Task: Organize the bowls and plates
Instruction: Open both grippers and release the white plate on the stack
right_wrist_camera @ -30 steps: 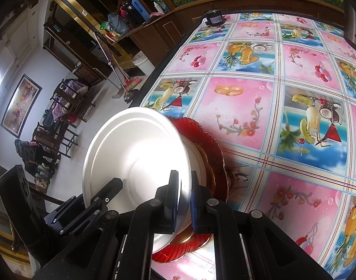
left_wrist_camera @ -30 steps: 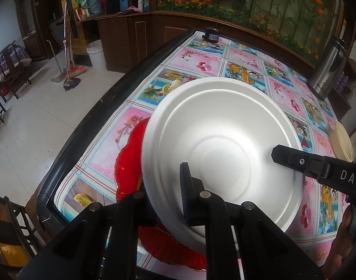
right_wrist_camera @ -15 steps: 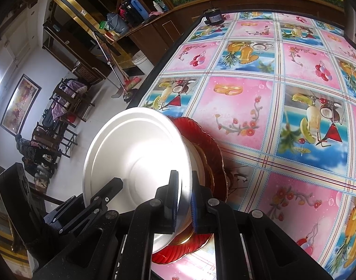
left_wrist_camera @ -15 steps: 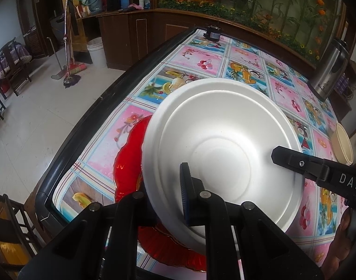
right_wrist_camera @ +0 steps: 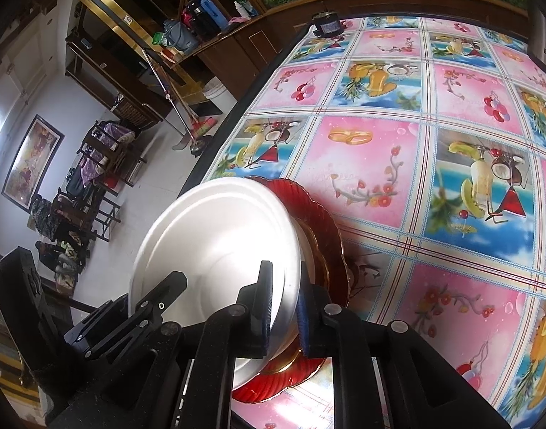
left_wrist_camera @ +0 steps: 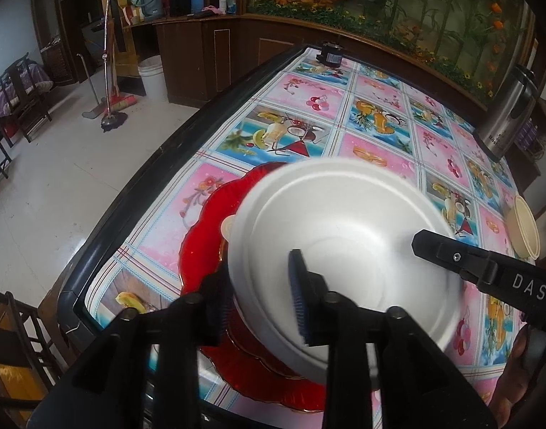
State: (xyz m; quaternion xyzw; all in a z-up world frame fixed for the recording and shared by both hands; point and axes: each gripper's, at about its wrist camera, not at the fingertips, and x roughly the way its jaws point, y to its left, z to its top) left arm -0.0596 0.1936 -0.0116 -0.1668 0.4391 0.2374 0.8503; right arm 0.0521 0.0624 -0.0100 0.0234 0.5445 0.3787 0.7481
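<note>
A white foam bowl [left_wrist_camera: 344,243] [right_wrist_camera: 215,246] sits tilted on a stack of red scalloped plates [left_wrist_camera: 201,250] [right_wrist_camera: 330,236] near the table's left front corner. A cream dish [left_wrist_camera: 228,227] peeks out under it. My left gripper [left_wrist_camera: 258,279] straddles the bowl's near rim; its jaws are opening, with a gap beside the inner pad. My right gripper [right_wrist_camera: 284,275] straddles the opposite rim; its jaws are opening too, and the rim is loose between the pads. Each gripper also shows in the other's view: the right one [left_wrist_camera: 451,257], the left one [right_wrist_camera: 147,307].
The table wears a pink and blue fruit-print cloth [right_wrist_camera: 398,164] and has a dark raised edge [left_wrist_camera: 129,207] on the left. A cream bowl [left_wrist_camera: 523,228] stands at the right, a steel flask [left_wrist_camera: 505,114] behind it, and a small black device [left_wrist_camera: 331,57] at the far end.
Both grippers' jaws have spread apart on the bowl's rim. The white bowl has dropped lower onto the red plates, and its right side is blurred.
</note>
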